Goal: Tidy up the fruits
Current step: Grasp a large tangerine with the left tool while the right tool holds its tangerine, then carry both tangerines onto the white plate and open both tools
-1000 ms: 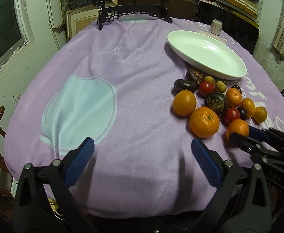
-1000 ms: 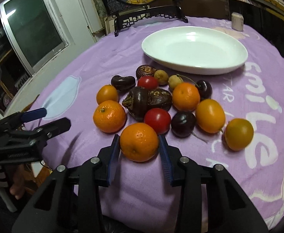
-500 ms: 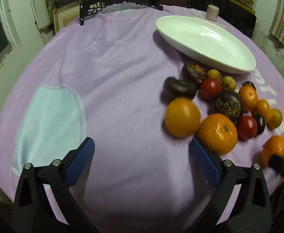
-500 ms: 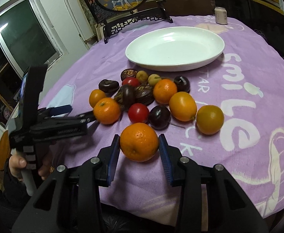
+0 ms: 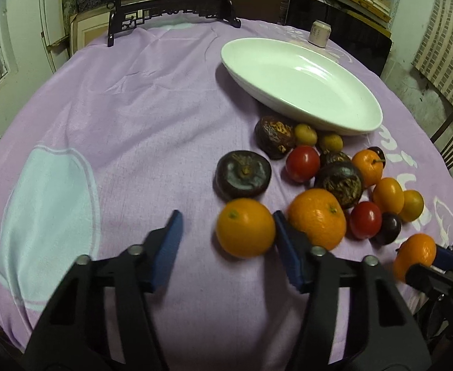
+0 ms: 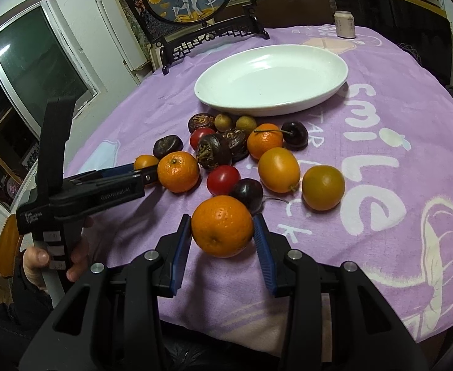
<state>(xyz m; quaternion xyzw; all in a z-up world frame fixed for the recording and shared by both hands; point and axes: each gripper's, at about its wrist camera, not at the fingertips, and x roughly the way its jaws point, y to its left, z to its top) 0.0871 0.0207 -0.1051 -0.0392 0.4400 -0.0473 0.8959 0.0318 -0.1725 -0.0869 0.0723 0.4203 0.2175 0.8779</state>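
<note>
Orange (image 6: pixel 222 230): we hold it pinched in the right gripper (image 6: pixel 223 247), lifted over the purple cloth (image 6: pixel 396 154), short of the white dish (image 6: pixel 273 80). Second orange (image 5: pixel 245 227): between the left gripper's (image 5: pixel 226 247) just-narrowed jaws, touching only the right pad, left pad clear.

Both pictures are lit by indoor light from above, fairly dim and warm, with a purple cast over the lilac tablecloth (image 5: pixel 152 99). The glossy white oval dish (image 5: pixel 300 83) carries soft streaks of glare in the left wrist view and a pale sheen (image 6: pixel 273 77) in the right. Short, soft shadows sit under the fruit. The dark window pane (image 6: pixel 37 61) at the upper left gives no light. Fisheye bending curves the table edge, and black vignette fills the corners. The left view is slightly smeared low down, around the nearest round orange citrus fruit (image 5: pixel 245 227); the right view is sharper.
</note>
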